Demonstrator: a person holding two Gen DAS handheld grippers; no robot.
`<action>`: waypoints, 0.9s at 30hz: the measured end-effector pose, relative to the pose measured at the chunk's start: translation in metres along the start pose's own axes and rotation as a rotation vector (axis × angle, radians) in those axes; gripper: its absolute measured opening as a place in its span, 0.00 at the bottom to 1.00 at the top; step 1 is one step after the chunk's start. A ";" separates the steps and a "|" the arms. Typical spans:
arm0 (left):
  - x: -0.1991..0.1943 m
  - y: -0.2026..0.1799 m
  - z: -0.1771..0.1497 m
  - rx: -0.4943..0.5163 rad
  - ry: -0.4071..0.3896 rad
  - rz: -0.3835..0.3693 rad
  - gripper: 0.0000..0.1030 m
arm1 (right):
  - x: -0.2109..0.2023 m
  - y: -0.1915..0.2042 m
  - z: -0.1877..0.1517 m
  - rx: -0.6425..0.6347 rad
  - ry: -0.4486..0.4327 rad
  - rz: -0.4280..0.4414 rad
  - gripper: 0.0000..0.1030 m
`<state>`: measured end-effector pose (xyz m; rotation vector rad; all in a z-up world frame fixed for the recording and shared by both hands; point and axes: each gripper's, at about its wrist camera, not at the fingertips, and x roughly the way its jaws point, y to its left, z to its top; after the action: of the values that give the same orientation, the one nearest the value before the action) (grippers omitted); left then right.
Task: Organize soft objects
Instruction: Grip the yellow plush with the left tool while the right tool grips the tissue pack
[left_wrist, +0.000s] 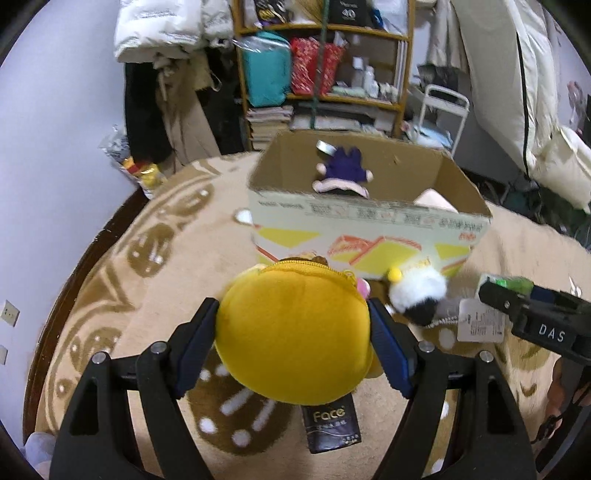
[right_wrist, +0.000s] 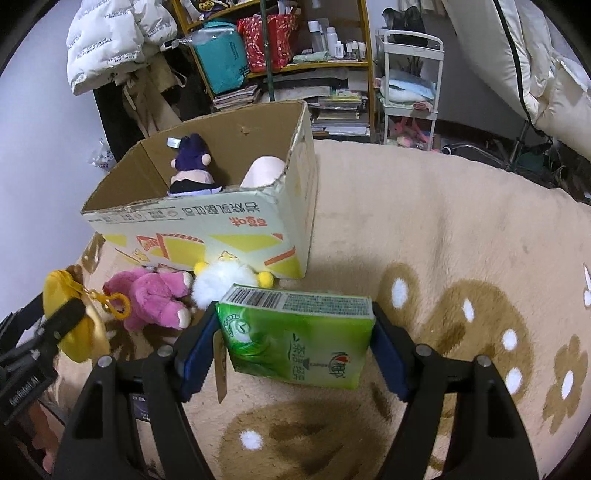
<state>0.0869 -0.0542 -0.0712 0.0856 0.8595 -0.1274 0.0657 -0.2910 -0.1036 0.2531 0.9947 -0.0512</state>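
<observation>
In the left wrist view the left gripper (left_wrist: 293, 343) clamps a round yellow plush pouch (left_wrist: 293, 332) at lower center below the cardboard box (left_wrist: 365, 236), while in the right wrist view the right gripper (right_wrist: 295, 341) grips a green tissue pack (right_wrist: 297, 339) at lower center, seemingly above the rug (right_wrist: 443, 229).

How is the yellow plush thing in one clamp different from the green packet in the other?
The yellow plush pouch is round and fuzzy; the green tissue pack is a flat-sided block in glossy printed wrap. The pouch has a zipper and a yellow clip; the pack carries a barcode. The pouch sits in the left gripper, the pack in the right gripper. Both are squeezed between jaws, held above the rug near the cardboard box.
</observation>
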 end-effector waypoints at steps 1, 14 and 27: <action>-0.002 0.002 0.001 -0.004 -0.010 0.008 0.76 | -0.003 0.001 0.001 -0.003 -0.010 0.000 0.77; -0.002 0.006 0.004 -0.009 -0.029 0.031 0.76 | 0.011 -0.001 -0.005 0.011 0.040 0.032 0.78; 0.001 -0.006 0.003 0.030 -0.029 0.034 0.76 | 0.055 -0.008 -0.009 0.059 0.134 0.035 0.78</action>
<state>0.0886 -0.0603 -0.0702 0.1265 0.8273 -0.1097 0.0877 -0.2929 -0.1558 0.3312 1.1231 -0.0324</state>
